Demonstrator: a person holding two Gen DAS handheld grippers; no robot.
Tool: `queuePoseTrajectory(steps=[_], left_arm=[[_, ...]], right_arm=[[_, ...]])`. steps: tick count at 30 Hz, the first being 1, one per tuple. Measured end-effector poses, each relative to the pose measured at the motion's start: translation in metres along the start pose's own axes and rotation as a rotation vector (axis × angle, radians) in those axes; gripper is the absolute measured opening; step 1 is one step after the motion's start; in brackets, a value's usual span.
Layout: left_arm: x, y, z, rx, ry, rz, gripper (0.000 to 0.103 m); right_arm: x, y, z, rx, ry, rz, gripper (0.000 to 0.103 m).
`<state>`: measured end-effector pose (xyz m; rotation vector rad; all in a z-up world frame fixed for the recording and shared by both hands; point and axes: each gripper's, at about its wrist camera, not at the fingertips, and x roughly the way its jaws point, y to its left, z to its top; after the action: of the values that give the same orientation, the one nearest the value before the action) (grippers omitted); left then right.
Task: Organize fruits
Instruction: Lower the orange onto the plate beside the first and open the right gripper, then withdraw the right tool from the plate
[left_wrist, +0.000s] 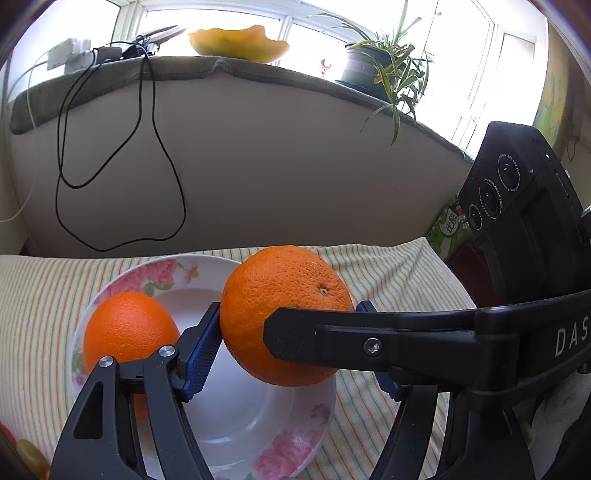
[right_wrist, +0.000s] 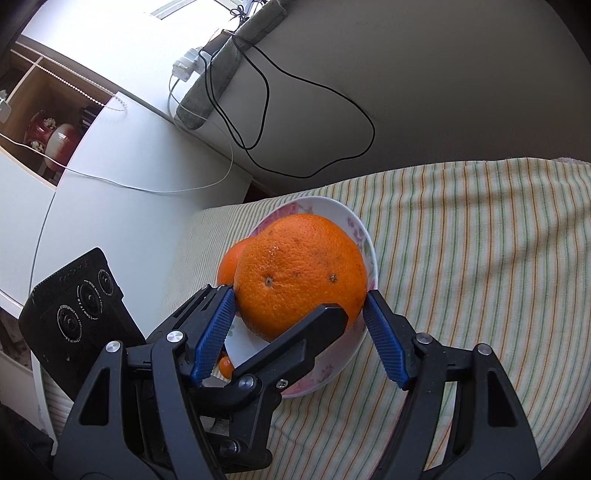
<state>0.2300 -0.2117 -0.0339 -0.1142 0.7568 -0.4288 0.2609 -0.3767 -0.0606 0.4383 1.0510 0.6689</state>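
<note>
i have one big orange (left_wrist: 284, 310) pinned by both tools at once, above the floral bowl (left_wrist: 236, 417). in the left wrist view my left gripper (left_wrist: 290, 339) has a blue pad on the fruit's left flank and its other pad peeking out behind the right flank, while a black finger of the right gripper crosses the front of the fruit. in the right wrist view the right gripper (right_wrist: 299, 317) has its blue pads pressed on either side of the same orange, with one black finger of the left tool under it. so both sets of jaws stand fairly wide, each clamped on this one fruit.

a second orange (left_wrist: 129, 328) already lies in the bowl's left side, and the bowl sits on the striped cloth (left_wrist: 388, 273).

to do this well, i judge i should lower both hands together, level, aiming for the bare white part of the bowl right of the resting orange, so the two fruits do not knock. i would let it touch down before loosening, ease one tool off first, then the other, and draw the fingers back without hooking the rim.
</note>
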Motion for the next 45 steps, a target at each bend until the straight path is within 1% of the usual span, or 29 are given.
queuePoseTrajectory(steps=[3,5,6,8,11,14,20,25,27,32,36,40,45], left_arm=[[0.001,-0.003,0.001,0.021,0.002,0.025,0.073],[-0.002,-0.007,0.001,0.053,-0.019,0.053,0.074],[-0.005,-0.009,0.000,0.072,-0.036,0.063,0.075],[-0.007,-0.010,0.001,0.087,-0.042,0.080,0.077],[-0.010,-0.009,0.002,0.076,-0.045,0.074,0.078],[-0.014,-0.008,0.001,0.070,-0.048,0.076,0.078],[-0.031,-0.009,-0.004,0.073,-0.070,0.069,0.078],[-0.047,-0.008,-0.009,0.090,-0.085,0.075,0.078],[-0.056,-0.005,-0.012,0.079,-0.095,0.071,0.078],[-0.079,0.000,-0.017,0.056,-0.113,0.056,0.078],[-0.096,0.001,-0.023,0.065,-0.127,0.048,0.078],[-0.114,0.000,-0.029,0.077,-0.148,0.043,0.078],[-0.134,0.003,-0.035,0.069,-0.169,0.031,0.078]], right_arm=[[0.003,0.003,0.001,-0.017,0.002,-0.020,0.074],[0.005,0.006,0.003,-0.032,-0.010,-0.073,0.075],[0.004,0.006,0.004,-0.035,-0.024,-0.073,0.075],[-0.003,0.006,0.008,-0.025,-0.055,-0.040,0.076],[-0.015,0.011,0.013,-0.034,-0.098,-0.055,0.080],[-0.027,0.016,0.014,-0.046,-0.127,-0.064,0.080],[-0.035,0.030,0.010,-0.067,-0.146,-0.087,0.081],[-0.041,0.044,0.000,-0.091,-0.178,-0.129,0.081],[-0.044,0.050,-0.004,-0.100,-0.186,-0.143,0.081],[-0.051,0.064,-0.015,-0.103,-0.209,-0.150,0.081],[-0.054,0.073,-0.025,-0.103,-0.222,-0.165,0.081],[-0.056,0.078,-0.034,-0.088,-0.240,-0.161,0.081],[-0.061,0.091,-0.046,-0.122,-0.275,-0.197,0.081]])
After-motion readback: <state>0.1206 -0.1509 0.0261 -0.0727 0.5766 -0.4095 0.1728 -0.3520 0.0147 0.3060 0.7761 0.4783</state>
